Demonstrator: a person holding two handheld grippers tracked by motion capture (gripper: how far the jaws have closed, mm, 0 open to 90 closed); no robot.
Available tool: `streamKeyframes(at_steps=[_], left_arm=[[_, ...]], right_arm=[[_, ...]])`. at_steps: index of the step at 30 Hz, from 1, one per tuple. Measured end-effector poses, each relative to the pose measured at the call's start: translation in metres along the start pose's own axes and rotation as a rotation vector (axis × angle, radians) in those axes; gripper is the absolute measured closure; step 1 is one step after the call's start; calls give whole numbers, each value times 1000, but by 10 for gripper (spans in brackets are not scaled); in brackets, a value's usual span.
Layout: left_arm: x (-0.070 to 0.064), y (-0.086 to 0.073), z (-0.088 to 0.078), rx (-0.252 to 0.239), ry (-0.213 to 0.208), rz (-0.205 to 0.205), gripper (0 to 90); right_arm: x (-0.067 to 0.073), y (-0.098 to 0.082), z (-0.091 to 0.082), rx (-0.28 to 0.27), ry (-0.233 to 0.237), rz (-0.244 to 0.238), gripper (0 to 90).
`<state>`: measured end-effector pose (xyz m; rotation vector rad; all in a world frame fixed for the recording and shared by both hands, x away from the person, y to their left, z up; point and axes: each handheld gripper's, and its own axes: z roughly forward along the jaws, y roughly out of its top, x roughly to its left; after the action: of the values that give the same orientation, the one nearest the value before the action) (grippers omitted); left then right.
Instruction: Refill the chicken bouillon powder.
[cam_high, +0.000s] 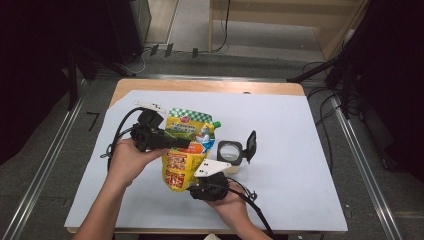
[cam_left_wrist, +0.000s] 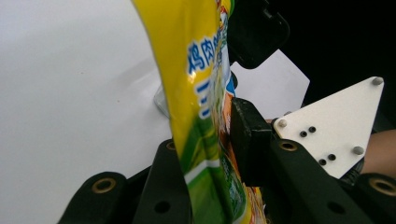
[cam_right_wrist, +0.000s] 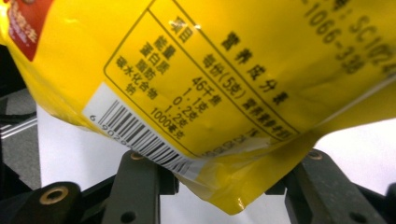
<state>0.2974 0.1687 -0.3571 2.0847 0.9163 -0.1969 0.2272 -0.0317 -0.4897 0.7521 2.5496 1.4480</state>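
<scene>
Yellow food pouch (cam_high: 187, 150) with green-checked top, held up over the middle of the surface between both claws, lower corner toward the person. Barcode and printed nutrition panel seen close in the right gripper view (cam_right_wrist: 224, 93); blue lettering on yellow in the left gripper view (cam_left_wrist: 201, 93).

Left claw (cam_high: 175, 142) reaching in from the left across the pouch's middle, pouch standing between its black jaws; right-hand pad against the pouch's face, the other jaw just beside it, so whether it pinches or hangs loose cannot be told. Right claw (cam_high: 202, 185) below the pouch's bottom corner, jaws spread on either side of that corner (cam_right_wrist: 229, 200), closed on the pouch as far as can be seen. White three-cornered plate (cam_high: 212, 167) on top of it, also in the left gripper view (cam_left_wrist: 341, 126).

Just right of the pouch, resting on the surface: small clear container (cam_high: 230, 151) with black flip lid (cam_high: 250, 146) standing open.

Surface (cam_high: 300, 165): white sheet over a wooden top, a bare strip of wood (cam_high: 210, 86) along the far edge. Grey floor (cam_high: 45, 145) all round, metal rails (cam_high: 367, 170) on both sides, black cables (cam_high: 320, 95) trailing at right, dark stands (cam_high: 345, 75) and equipment in the shadowed corners, pale wooden panel (cam_high: 280, 10) at the back.
</scene>
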Motion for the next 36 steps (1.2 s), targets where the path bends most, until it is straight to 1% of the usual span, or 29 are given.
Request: streamKeyframes(at_steps=[3,4,10,11,16,20,22,24,25,29,36], left_arm=[[-1,0,5,5,5,4,755],[-2,0,8,15,14,14,742],[-6,1,13,25,27,25,725],[-7,1,15,28,31,29,723],[-11,1,21,40,46,39,714],[-13,1,23,46,50,46,704],[-15,1,25,50,54,50,700],[-15,1,25,53,53,51,698],[-15,1,26,53,51,50,697],[-14,1,27,58,47,40,690],[-17,1,30,67,48,32,692]], right_arm=[[0,0,-1,-1,6,8,599],[1,0,-2,-2,17,18,595],[4,2,-3,-8,33,14,589],[5,2,-4,-9,44,19,588],[9,4,-5,-9,64,22,587],[10,5,-6,-17,71,19,588],[13,7,-8,-19,87,28,590],[13,7,-8,-25,86,19,589],[14,8,-9,-26,92,24,588],[18,10,-10,-30,105,17,594],[22,12,-11,-29,109,6,587]])
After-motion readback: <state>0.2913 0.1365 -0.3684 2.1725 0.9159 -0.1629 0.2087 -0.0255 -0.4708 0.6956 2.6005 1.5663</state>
